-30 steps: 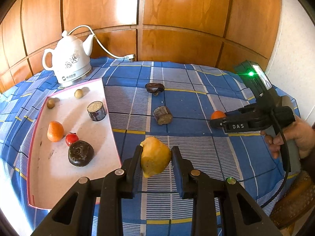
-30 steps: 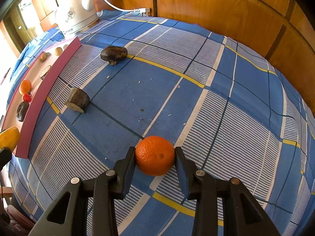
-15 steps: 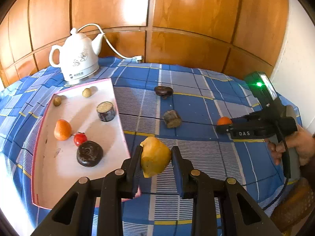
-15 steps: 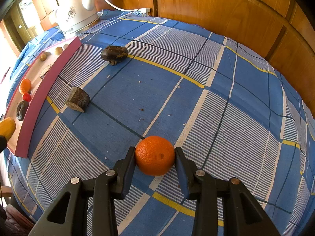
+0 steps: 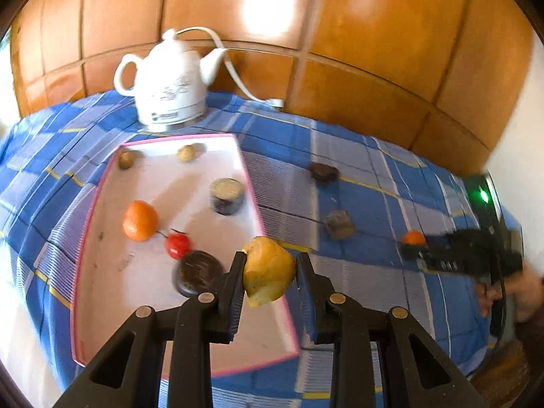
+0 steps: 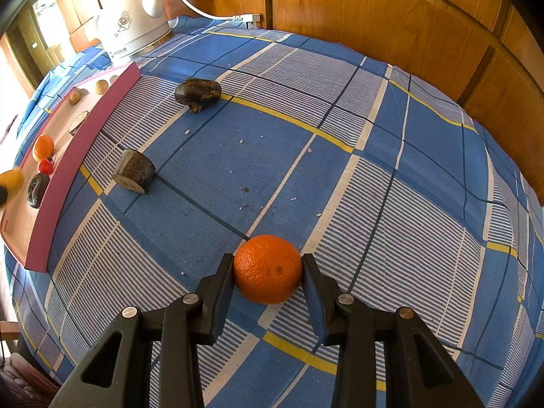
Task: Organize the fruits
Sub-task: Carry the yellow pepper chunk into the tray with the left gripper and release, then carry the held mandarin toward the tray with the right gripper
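My left gripper (image 5: 270, 268) is shut on a yellow fruit (image 5: 268, 270) and holds it in the air above the right edge of the pink-rimmed white tray (image 5: 102, 278). The tray holds an orange (image 5: 140, 220), a small red fruit (image 5: 177, 244), a dark round fruit (image 5: 196, 273), a dark cut piece (image 5: 227, 196) and two small brown fruits at its far end. My right gripper (image 6: 268, 270) is shut on an orange (image 6: 268, 268) that rests on the blue checked cloth. The left wrist view shows it (image 5: 413, 238) too.
Two dark brown pieces lie on the cloth right of the tray: a cut stump (image 6: 133, 175) and a rounder one (image 6: 198, 92). A white electric kettle (image 5: 170, 81) with its cord stands behind the tray. Wooden panelling backs the table.
My left gripper has carried the yellow fruit up and to the left, from over the cloth to over the tray's right edge. The right gripper has stayed still around the orange.
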`<state>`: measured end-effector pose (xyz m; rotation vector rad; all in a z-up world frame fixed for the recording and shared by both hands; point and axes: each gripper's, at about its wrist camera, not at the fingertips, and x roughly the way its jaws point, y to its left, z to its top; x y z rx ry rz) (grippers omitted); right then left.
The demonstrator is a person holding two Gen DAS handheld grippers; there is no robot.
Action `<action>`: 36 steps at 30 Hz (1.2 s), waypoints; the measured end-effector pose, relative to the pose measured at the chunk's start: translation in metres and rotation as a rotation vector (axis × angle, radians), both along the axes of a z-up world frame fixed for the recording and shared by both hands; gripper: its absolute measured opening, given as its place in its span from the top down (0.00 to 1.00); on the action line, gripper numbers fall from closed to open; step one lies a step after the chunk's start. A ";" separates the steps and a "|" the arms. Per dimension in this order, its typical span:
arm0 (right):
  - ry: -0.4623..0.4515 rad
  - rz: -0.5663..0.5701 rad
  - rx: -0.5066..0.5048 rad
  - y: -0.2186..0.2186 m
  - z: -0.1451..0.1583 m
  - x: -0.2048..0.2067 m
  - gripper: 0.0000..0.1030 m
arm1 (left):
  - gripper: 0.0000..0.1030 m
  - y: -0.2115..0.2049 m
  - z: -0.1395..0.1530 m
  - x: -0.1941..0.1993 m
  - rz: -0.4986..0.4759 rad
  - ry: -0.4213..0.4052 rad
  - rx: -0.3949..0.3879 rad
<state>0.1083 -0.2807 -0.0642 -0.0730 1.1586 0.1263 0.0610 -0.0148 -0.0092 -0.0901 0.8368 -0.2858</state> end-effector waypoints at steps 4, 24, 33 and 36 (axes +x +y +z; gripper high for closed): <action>0.000 0.001 -0.002 0.000 0.000 0.000 0.62 | 0.72 0.043 0.008 0.028 0.093 -0.006 -0.034; -0.001 0.000 -0.006 0.002 0.000 -0.001 0.62 | 0.56 0.114 -0.024 0.116 0.309 0.073 0.008; -0.004 0.007 -0.022 0.004 0.000 -0.002 0.62 | 0.56 0.105 -0.020 0.066 0.368 0.028 0.099; -0.005 0.007 -0.027 0.005 0.000 -0.002 0.62 | 0.56 0.101 -0.016 0.050 0.367 0.012 0.105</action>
